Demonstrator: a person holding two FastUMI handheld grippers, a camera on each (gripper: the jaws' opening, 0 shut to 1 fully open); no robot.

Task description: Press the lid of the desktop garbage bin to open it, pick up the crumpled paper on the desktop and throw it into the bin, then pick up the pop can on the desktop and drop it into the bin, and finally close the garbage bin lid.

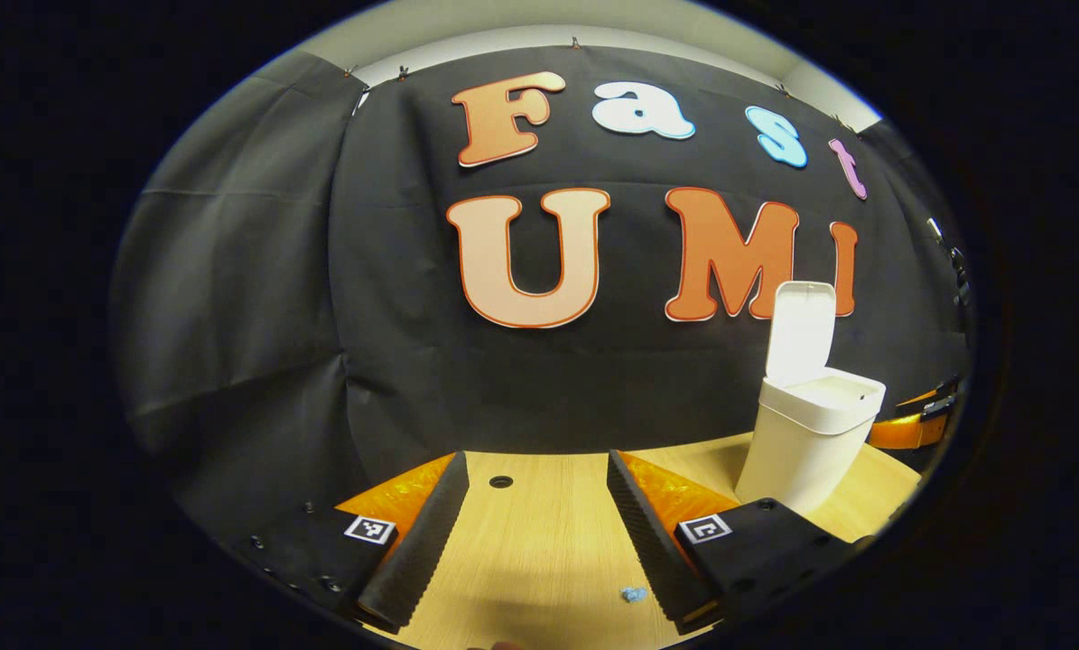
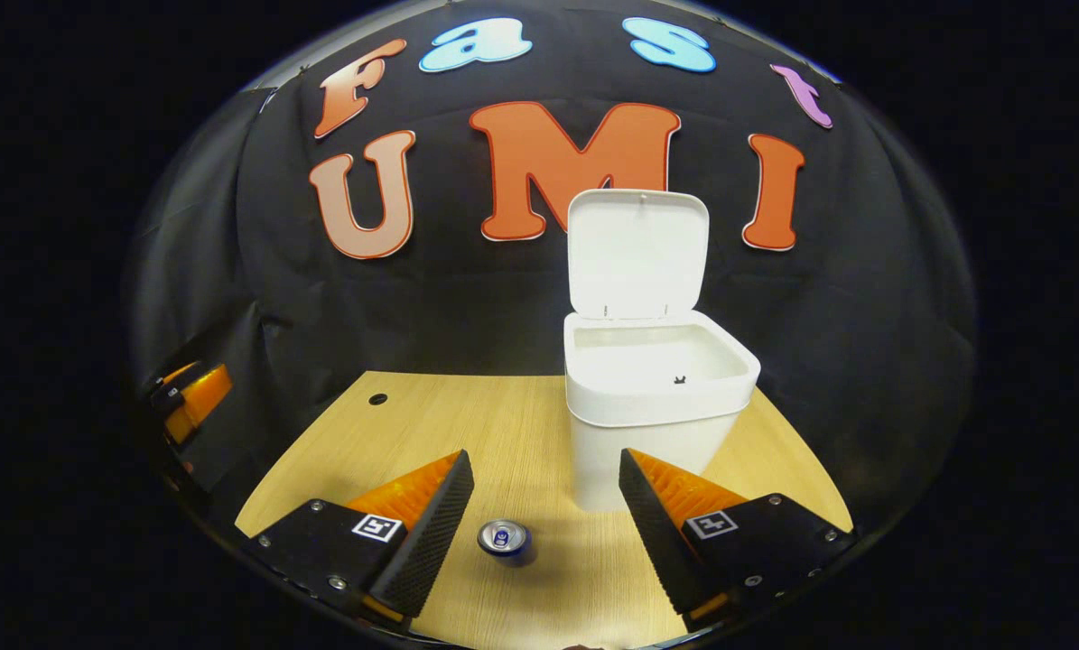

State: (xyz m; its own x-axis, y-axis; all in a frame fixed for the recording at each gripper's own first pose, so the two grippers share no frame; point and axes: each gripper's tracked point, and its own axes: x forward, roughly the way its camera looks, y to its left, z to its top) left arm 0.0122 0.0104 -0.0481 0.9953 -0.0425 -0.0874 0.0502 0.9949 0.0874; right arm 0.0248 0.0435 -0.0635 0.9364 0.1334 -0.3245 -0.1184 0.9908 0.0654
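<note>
left tongs point(image 1: 534, 528) agape, right tongs point(image 2: 546, 528) agape, empty

Your left tool point(image 1: 534, 528): two wedge-shaped fingers with ribbed inner faces, black mounts with small screws at 7 and 5 o'clock, each carrying a square black-and-white marker. Your right tool point(image 2: 546, 533): same build.

One bin point(image 2: 661, 411) with one lid point(image 2: 637, 255), raised, beyond the right jaws. One can point(image 2: 504, 539) upright between those jaws (seen from above). One hole point(image 1: 500, 481) in the table point(image 1: 539, 542) between the left jaws, and one small blue scrap point(image 1: 633, 594) beside the right-hand finger.
</note>
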